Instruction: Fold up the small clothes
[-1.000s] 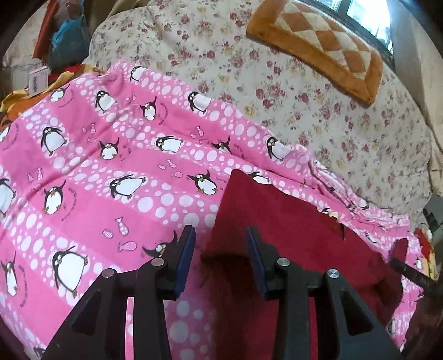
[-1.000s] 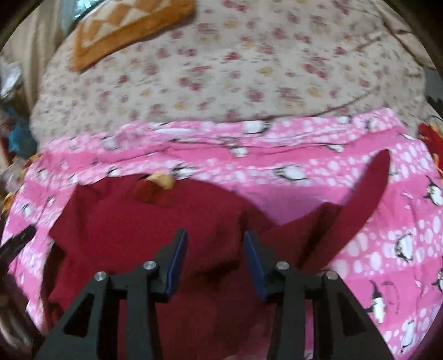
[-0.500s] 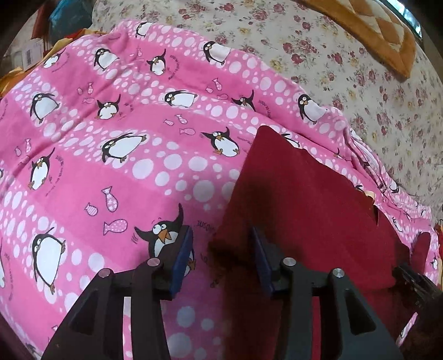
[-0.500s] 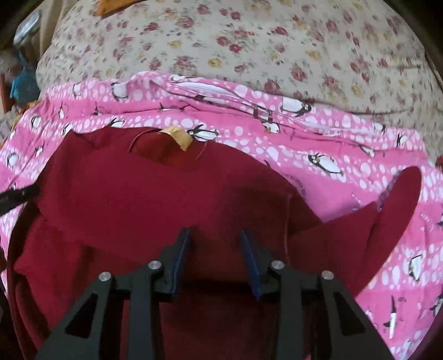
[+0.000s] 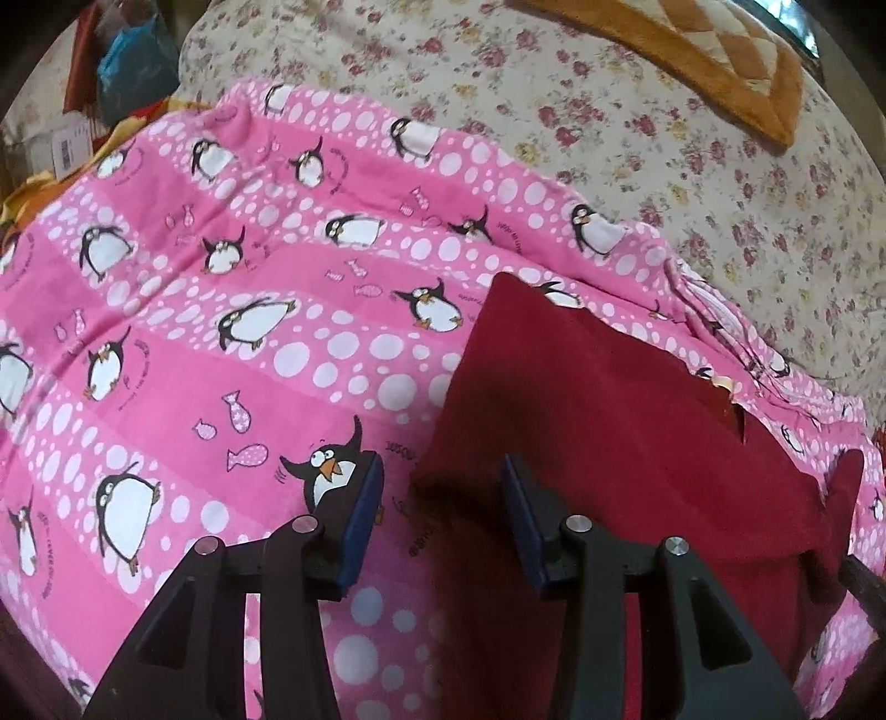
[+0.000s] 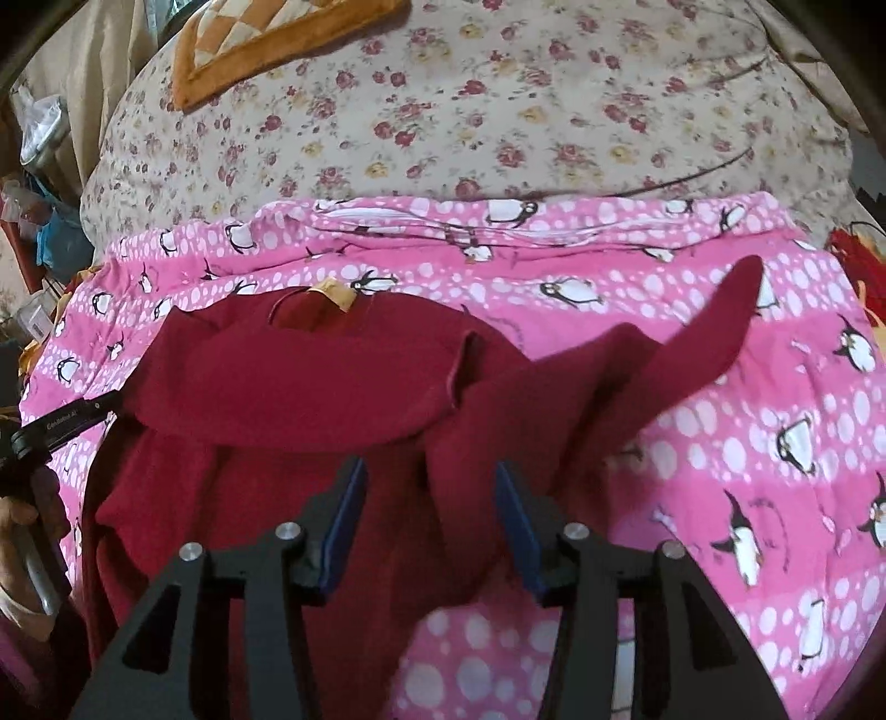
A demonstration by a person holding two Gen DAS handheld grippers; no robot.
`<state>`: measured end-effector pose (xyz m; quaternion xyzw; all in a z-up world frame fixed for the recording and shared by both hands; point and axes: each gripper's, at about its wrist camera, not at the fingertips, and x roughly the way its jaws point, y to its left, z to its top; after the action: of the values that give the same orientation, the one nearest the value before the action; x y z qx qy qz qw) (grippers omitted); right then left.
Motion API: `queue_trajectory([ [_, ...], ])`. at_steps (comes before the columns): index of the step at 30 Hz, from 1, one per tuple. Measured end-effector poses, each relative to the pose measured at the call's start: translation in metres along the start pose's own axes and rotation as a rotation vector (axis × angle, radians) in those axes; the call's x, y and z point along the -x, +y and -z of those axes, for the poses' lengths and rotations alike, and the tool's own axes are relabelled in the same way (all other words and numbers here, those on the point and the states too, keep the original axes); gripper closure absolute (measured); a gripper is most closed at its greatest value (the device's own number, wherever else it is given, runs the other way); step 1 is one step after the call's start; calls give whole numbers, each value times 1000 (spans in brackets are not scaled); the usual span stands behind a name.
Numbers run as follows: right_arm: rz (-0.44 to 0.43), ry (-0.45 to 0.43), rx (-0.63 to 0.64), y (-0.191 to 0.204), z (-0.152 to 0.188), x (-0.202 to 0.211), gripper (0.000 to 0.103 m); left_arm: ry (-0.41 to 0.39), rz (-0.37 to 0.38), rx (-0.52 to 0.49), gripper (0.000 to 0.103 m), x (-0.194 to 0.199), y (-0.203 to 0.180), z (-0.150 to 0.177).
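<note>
A dark red garment lies on a pink penguin-print blanket, its upper part folded over the lower and one sleeve trailing out to its right. The right gripper hovers over the garment's lower part with its jaws spread, holding nothing. The left gripper sits at the garment's left edge, jaws likewise apart; the cloth there is in shadow, so contact appears absent but is uncertain. Behind the blanket lie a floral quilt and an orange checked cushion.
</note>
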<state>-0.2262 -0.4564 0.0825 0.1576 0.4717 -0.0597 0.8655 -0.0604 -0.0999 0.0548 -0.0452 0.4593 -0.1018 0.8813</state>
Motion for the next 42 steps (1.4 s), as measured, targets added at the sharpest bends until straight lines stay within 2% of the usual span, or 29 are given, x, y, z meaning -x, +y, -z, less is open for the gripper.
queue_trajectory([
  [3, -1, -8, -4, -1, 3, 7, 50, -16, 4, -24, 79, 6, -7, 2],
  [7, -9, -40, -50, -8, 8, 17, 34, -44, 48, -46, 79, 14, -15, 4],
  [10, 29, -63, -72, -24, 12, 23, 34, -49, 108, -53, 79, 17, -20, 6],
  [12, 68, -71, -111, -44, 13, 26, 33, -42, 151, -55, 73, 17, -24, 6],
  [16, 85, -82, -247, -92, 16, 23, 31, -23, 212, -46, 71, 11, -31, 5],
  [20, 84, -103, -404, -145, 6, 16, 31, 2, 214, -48, 71, 4, -38, 6],
  [23, 98, -121, -468, -169, -9, 9, 31, 7, 202, -62, 71, 0, -42, 6],
  [25, 105, -138, -476, -172, -20, 8, 31, 11, 203, -62, 71, -2, -43, 6],
  [29, 82, -146, -377, -151, -41, 1, 31, 23, 209, -55, 71, -7, -43, 4],
  [32, 312, -88, -329, -143, -56, -21, 31, 30, 206, -63, 71, -9, -45, 4],
  [34, 369, -66, -369, -155, -62, -37, 31, 30, 208, -72, 71, -9, -46, 4],
  [35, 366, -57, -402, -165, -63, -43, 31, 28, 206, -76, 71, -8, -47, 4],
  [36, 347, -45, -445, -175, -63, -50, 40, 26, 204, -79, 71, -8, -47, 4],
  [37, 296, -35, -475, -186, -60, -54, 74, 25, 202, -79, 71, -8, -47, 4],
  [38, 243, -23, -485, -191, -57, -57, 92, 25, 201, -76, 71, -9, -47, 3],
  [39, 202, -13, -485, -192, -53, -56, 99, 26, 202, -70, 71, -9, -46, 3],
  [42, 256, -78, -390, -187, -36, -29, 99, 31, 213, -50, 71, -10, -45, 2],
])
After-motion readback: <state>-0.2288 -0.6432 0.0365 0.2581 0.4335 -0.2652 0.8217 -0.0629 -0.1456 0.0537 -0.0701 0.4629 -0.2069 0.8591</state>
